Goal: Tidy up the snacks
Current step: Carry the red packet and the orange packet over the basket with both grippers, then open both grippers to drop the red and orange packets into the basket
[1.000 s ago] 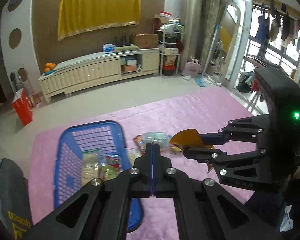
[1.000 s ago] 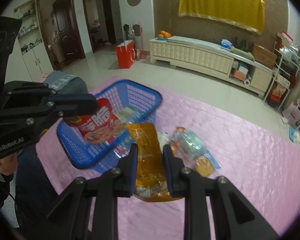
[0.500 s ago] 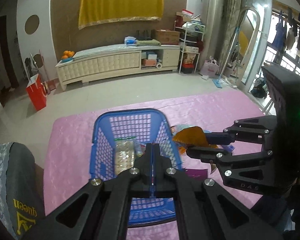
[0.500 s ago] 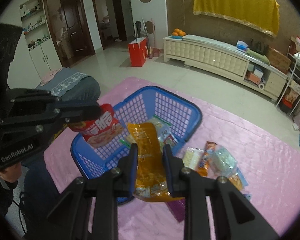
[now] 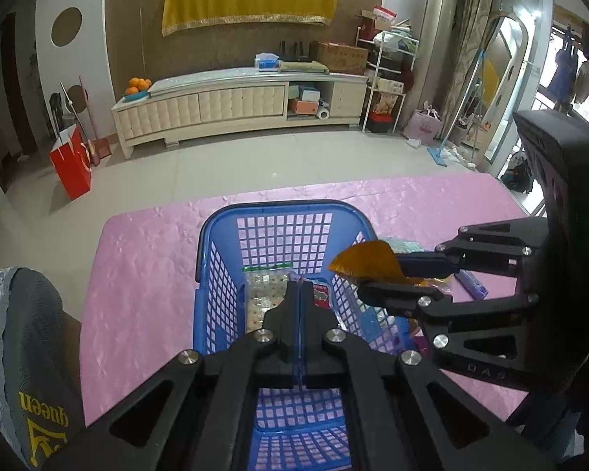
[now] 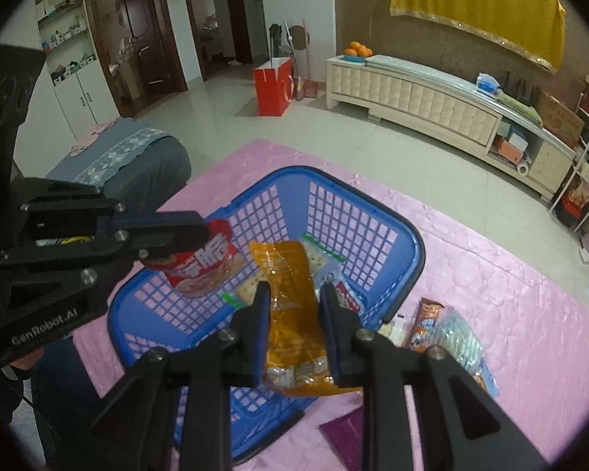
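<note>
Right gripper (image 6: 294, 306) jaws clamped on floppy orange foil snack pouch (image 6: 294, 314), frame centre, over blue plastic lattice basket (image 6: 373, 235). Left gripper (image 6: 192, 235) pinching red snack bag (image 6: 204, 271), centre-left. Both light, crinkly, slippery; hold top seam.

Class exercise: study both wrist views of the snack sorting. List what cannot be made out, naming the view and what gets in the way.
- Left wrist view: the red snack bag held by the left claw is hidden behind its own shut fingers.
- Left wrist view: the blue basket near rim is covered by the claw's body.
- Right wrist view: the lower edge of the orange packet sits behind the right claw.
- Right wrist view: the purple packet is cut off by the claw's arm.
</note>
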{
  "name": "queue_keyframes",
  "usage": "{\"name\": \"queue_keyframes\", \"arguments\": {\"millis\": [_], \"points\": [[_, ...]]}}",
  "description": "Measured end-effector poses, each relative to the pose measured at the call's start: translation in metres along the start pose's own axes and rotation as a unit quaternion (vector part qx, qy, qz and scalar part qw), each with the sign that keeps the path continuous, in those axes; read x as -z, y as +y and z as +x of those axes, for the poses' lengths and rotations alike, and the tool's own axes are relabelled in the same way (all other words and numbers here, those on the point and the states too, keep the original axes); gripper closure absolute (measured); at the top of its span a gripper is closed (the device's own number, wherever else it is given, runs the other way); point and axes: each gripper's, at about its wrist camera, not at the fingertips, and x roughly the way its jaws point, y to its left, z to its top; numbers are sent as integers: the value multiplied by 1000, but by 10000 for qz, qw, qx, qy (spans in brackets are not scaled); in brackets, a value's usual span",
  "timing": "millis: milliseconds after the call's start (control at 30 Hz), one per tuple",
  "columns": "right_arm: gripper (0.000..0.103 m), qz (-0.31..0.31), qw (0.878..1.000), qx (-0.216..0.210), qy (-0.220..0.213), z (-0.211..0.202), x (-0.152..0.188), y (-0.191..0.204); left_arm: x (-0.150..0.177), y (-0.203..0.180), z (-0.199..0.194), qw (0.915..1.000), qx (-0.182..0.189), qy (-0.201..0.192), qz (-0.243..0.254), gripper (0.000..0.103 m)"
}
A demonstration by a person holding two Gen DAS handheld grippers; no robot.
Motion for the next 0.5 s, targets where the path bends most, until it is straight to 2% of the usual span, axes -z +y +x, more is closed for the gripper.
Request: {"name": "queue_keyframes", "arguments": {"millis": [500], "points": [[74, -122, 9997, -164, 111, 39, -18, -8, -6, 29, 42, 9996, 87, 212, -192, 103]]}}
